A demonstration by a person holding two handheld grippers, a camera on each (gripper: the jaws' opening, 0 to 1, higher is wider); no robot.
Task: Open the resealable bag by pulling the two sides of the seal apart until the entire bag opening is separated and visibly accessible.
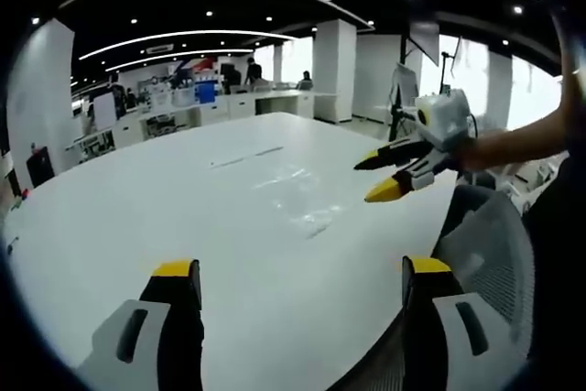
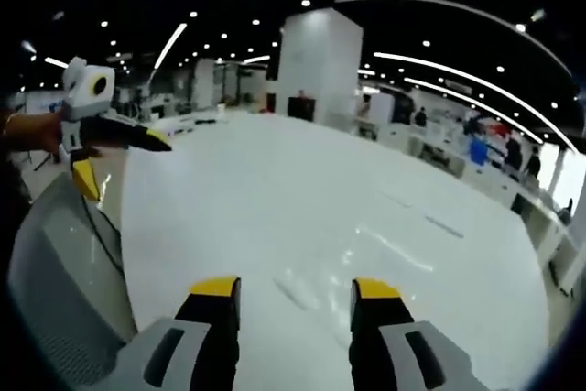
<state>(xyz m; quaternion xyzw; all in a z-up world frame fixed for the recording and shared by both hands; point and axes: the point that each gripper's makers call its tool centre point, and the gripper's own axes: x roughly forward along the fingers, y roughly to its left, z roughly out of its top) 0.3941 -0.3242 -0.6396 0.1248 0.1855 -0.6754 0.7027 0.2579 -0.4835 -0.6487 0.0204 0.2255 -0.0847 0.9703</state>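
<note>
A clear resealable bag (image 1: 295, 197) lies flat on the white table (image 1: 137, 208), hard to make out apart from its glare. My left gripper (image 1: 300, 270) is open, above the table's near edge and short of the bag, with nothing between its jaws. My right gripper (image 1: 375, 179) comes in from the right, open, hovering beside the bag's right end. In the right gripper view the bag (image 2: 362, 258) shows as shiny creases just beyond my open right gripper (image 2: 295, 288). My left gripper (image 2: 124, 162) hangs open at the far left, held by a hand.
A grey mesh chair back (image 1: 494, 254) stands at the table's edge under my hands, also seen as the chair (image 2: 55, 281) at lower left. Desks, monitors and people (image 1: 252, 70) are far behind the table. A white pillar (image 2: 316, 61) stands beyond it.
</note>
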